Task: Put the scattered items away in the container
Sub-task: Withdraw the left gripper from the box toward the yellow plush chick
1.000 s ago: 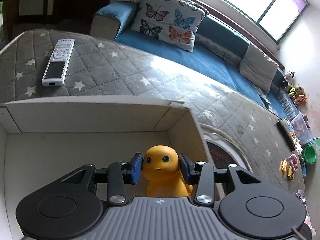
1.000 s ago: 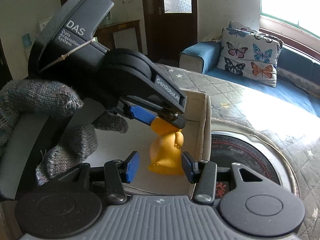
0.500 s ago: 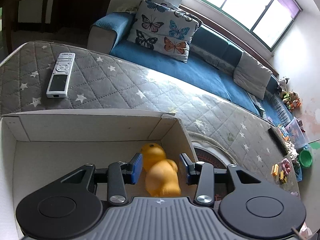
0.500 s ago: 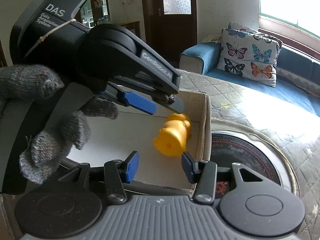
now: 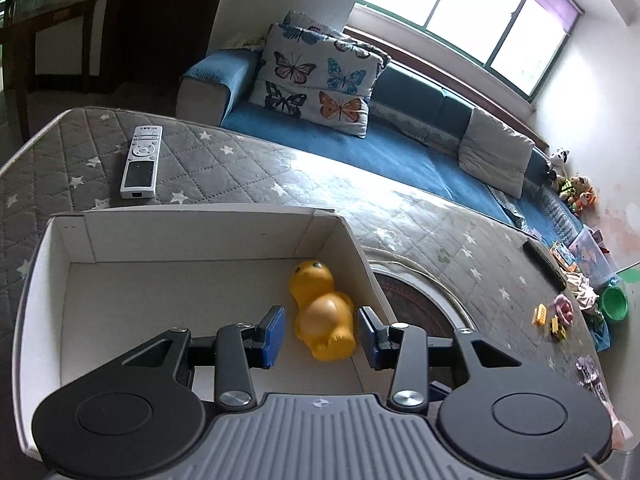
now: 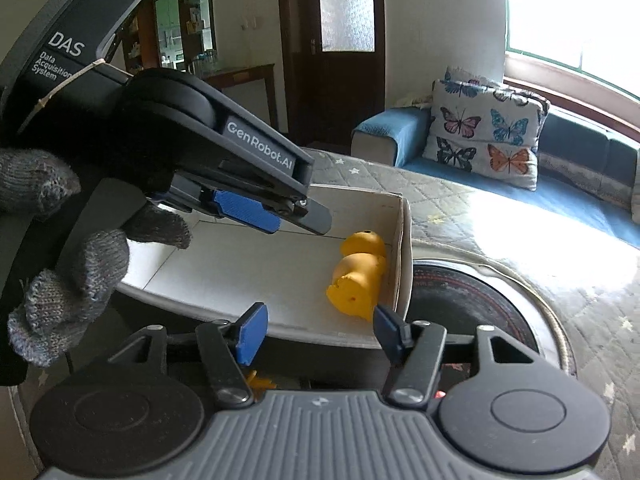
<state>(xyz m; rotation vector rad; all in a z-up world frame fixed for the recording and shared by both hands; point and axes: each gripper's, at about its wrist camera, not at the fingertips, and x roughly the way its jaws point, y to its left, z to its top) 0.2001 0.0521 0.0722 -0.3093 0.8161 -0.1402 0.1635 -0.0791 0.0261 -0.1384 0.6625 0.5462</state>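
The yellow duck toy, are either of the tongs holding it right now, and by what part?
Nothing is held. The duck lies loose in the box; the left tongs and right tongs are open.

Bright window (image 5: 472, 12) daylight glares on the quilt (image 5: 360, 200); fisheye edges bend.

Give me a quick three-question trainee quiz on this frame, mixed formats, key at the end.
1. True or false: the yellow duck toy stands upright in the cardboard box.
2. Multiple choice: the left gripper is A) shut on the duck, B) open above it, C) out of view.
3. Fill in: the white remote lies on the quilted cover, ____ the box.

Key:
1. False; it lies on its side by the box's right wall.
2. B.
3. Outside.
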